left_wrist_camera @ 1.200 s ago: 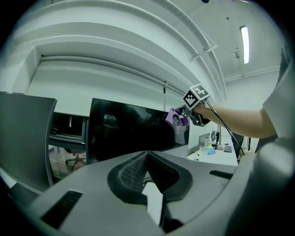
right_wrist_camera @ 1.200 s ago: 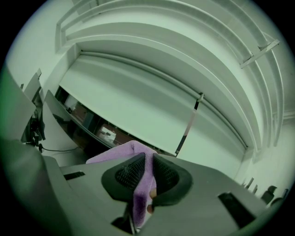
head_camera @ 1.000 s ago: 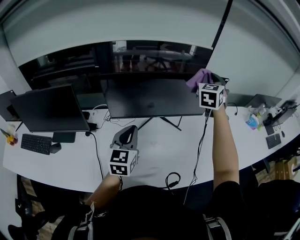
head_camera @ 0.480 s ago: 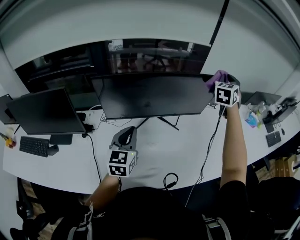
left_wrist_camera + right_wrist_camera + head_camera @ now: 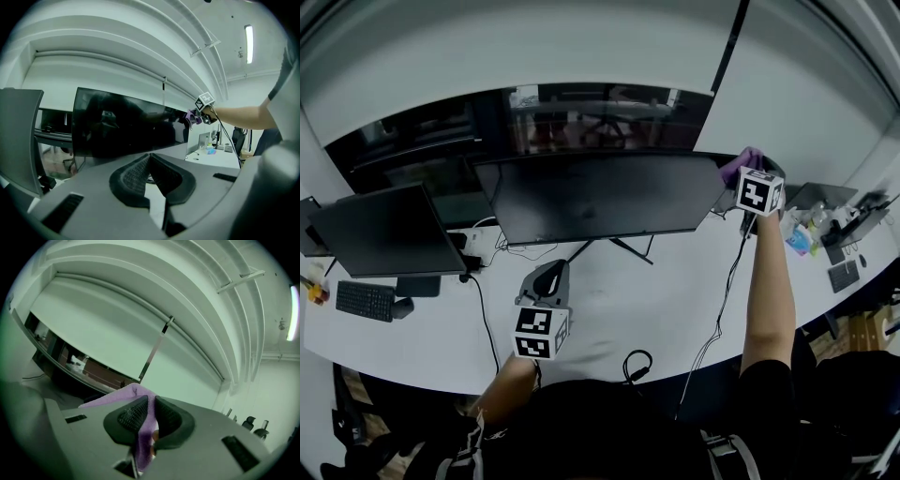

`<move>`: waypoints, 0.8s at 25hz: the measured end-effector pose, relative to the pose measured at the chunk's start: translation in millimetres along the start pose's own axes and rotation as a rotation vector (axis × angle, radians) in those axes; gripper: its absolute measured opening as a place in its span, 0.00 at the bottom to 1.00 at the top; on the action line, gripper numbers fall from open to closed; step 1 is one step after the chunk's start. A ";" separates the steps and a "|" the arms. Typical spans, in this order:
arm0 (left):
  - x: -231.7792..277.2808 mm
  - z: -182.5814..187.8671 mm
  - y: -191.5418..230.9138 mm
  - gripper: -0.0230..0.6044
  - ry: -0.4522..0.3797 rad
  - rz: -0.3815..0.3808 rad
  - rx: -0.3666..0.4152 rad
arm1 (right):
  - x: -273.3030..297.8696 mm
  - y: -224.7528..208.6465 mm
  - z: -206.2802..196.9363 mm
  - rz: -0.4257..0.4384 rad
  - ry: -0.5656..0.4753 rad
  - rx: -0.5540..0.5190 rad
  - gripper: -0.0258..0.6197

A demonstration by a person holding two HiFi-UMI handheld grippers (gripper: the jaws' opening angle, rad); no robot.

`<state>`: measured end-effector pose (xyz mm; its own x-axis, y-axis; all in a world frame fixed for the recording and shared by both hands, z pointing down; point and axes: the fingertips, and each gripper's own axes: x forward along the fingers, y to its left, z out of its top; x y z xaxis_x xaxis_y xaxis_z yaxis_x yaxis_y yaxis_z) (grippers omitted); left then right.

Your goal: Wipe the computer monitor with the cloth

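Purple cloth is clenched in the right tongs, up at the monitor's top-right corner, roughly 2 o'clock on the screen. The panel's long axis runs 3 to 9, so the whole face lies toward 9 from the cloth. The left tongs are closed on nothing, low over the surface at 6 o'clock, well apart from the screen. The right hand is nearer.

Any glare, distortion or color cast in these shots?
Head view: strong fisheye, the desk bows, corners go dark. Left gripper view: the monitor screen mirrors the room; a ceiling light blows out. Right gripper view: green tint at the rim, the purple cloth in the jaws looks soft.
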<state>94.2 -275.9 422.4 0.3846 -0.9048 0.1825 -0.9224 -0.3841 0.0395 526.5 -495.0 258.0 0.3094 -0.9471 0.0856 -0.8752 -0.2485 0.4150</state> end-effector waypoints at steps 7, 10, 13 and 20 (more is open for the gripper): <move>-3.9 -2.3 3.9 0.06 -0.003 0.005 -0.002 | 3.8 -6.8 -25.7 -0.029 0.064 0.049 0.14; -4.6 -5.1 4.5 0.06 0.004 0.008 -0.001 | 6.1 -5.1 -35.4 -0.022 0.062 0.070 0.13; -4.2 -6.6 5.4 0.06 0.010 0.009 -0.002 | 9.0 -3.5 -41.6 -0.013 0.070 0.099 0.13; -1.5 -10.0 3.3 0.06 0.022 0.006 0.002 | 14.0 13.4 -52.7 0.056 0.050 0.135 0.13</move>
<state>90.3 -274.0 432.0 0.3779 -0.9030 0.2044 -0.9248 -0.3787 0.0366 538.8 -500.8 312.5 0.2741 -0.9497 0.1517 -0.9325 -0.2239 0.2833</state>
